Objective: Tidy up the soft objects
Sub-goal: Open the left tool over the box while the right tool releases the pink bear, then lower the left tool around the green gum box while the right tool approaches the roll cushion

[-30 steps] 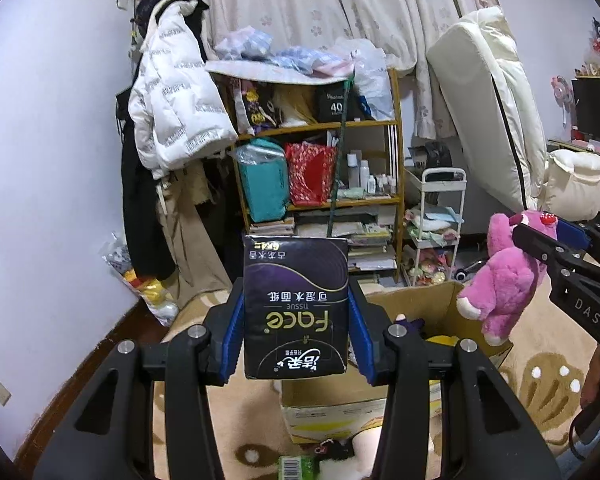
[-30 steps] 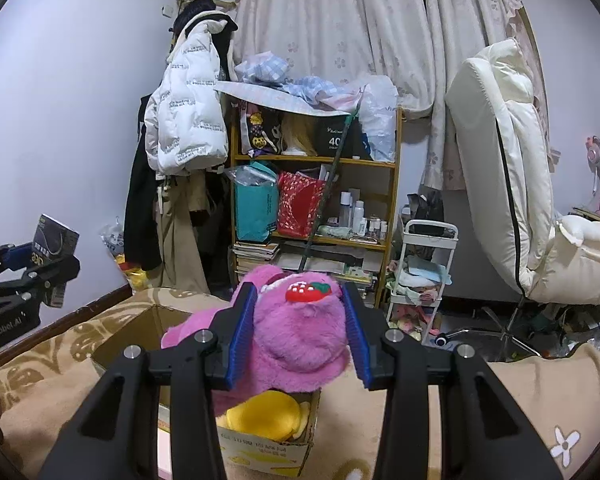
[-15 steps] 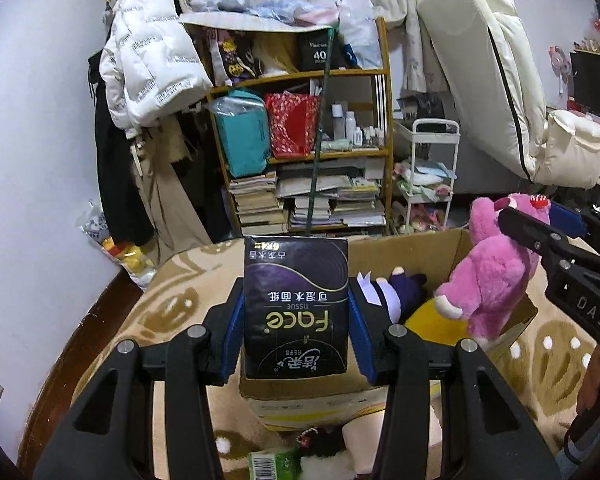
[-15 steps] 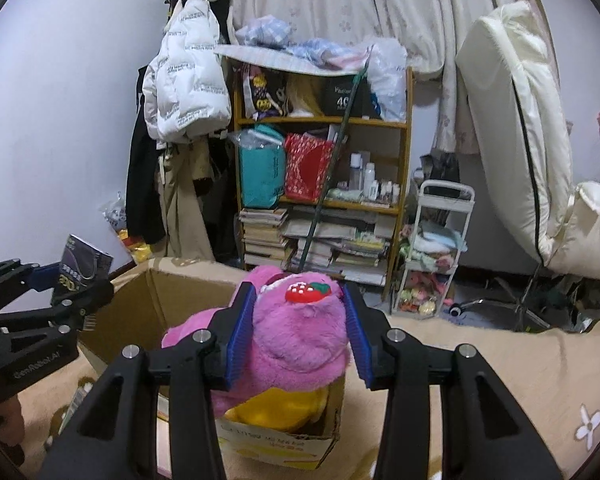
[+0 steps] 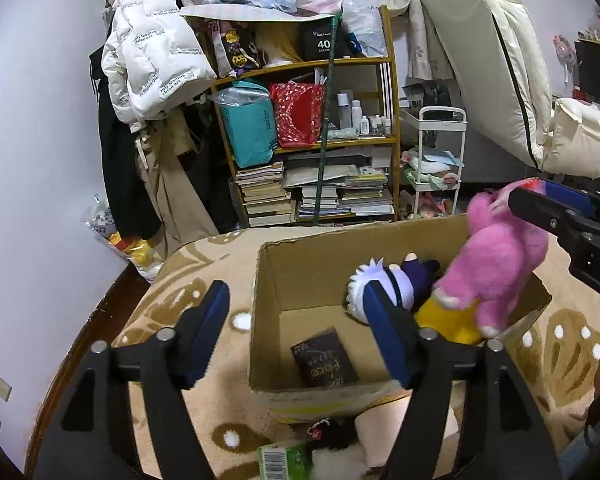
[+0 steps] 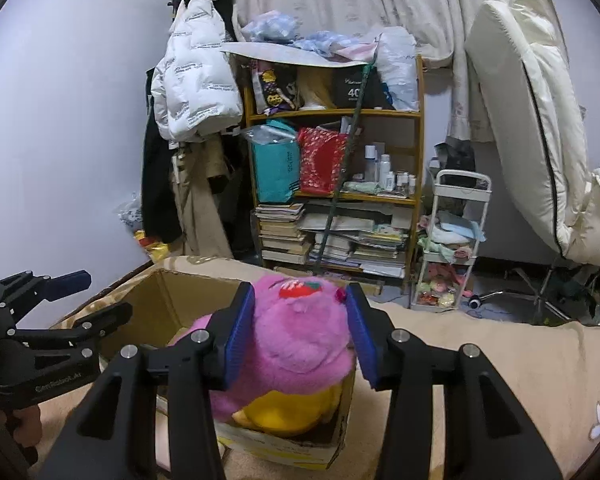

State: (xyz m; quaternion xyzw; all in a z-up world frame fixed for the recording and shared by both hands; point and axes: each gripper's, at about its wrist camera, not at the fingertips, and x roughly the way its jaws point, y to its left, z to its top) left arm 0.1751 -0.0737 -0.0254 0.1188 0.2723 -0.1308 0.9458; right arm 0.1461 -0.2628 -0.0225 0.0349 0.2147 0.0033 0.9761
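Pink, shaggy plush bear with a red strawberry patch on its head sits between the blue pads of the right claw, which clasps its head on both sides; these jaws have just been easing apart, yet the fur is pressed against both pads. Its body hangs over the right end of the open brown cardboard box, feet resting on a yellow plush toy whose shape is mostly hidden beneath it. Left of the bear, behind the left claw's right finger, lies a white-haired doll in dark purple clothes, its face covered by that finger. The left claw stands wide with nothing between its pads, having just been opening; below and ahead of it, on the box floor, lies the dark purple tissue pack with gold lettering. Under the claw, at the picture's lower edge, a green barcoded packet and some white fluff are cut off and hard to identify. The box sits on a beige patterned blanket.
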